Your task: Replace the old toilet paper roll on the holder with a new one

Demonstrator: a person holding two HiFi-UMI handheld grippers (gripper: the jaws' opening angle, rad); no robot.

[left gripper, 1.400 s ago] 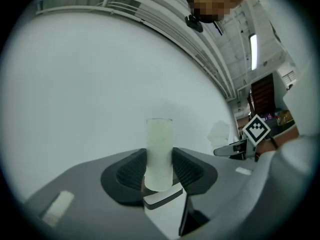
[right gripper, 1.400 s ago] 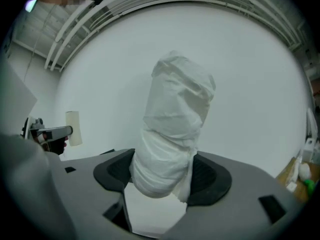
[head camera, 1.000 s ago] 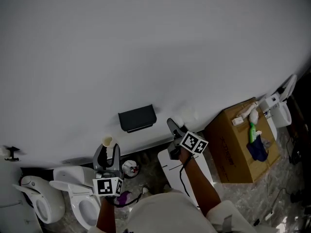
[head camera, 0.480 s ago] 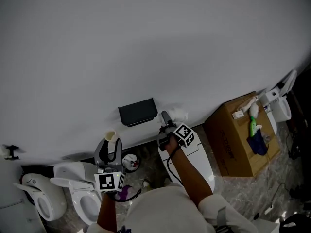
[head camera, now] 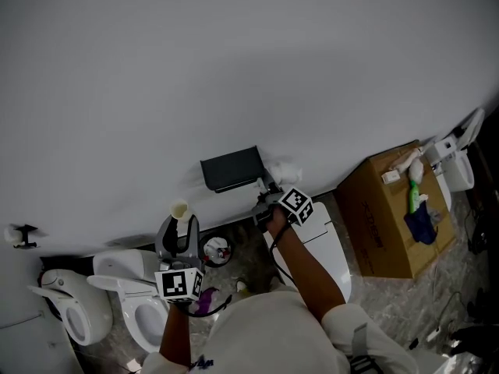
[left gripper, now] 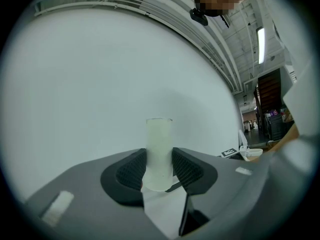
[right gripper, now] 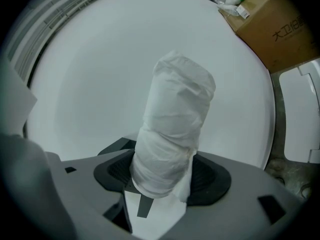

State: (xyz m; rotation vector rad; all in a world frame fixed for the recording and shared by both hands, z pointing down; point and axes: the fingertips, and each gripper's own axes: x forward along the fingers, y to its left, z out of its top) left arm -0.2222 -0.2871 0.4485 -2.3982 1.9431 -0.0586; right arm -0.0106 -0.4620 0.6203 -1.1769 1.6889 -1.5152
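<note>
The right gripper [right gripper: 162, 176], clamped on the wrapped white toilet paper roll [right gripper: 175, 124], has dropped just beside the black wall holder [head camera: 231, 168], so loading looks next. The left gripper [left gripper: 159, 170] pinches the bare pale cardboard tube [left gripper: 159, 146].

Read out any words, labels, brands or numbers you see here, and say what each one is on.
"大卫", then characters too unclear to read: printed on the side of the cardboard box, in the right gripper view.
Print on the same box in the head view: too small to read.
Left marker cube and right marker cube: black-and-white square patterns only, no words.
</note>
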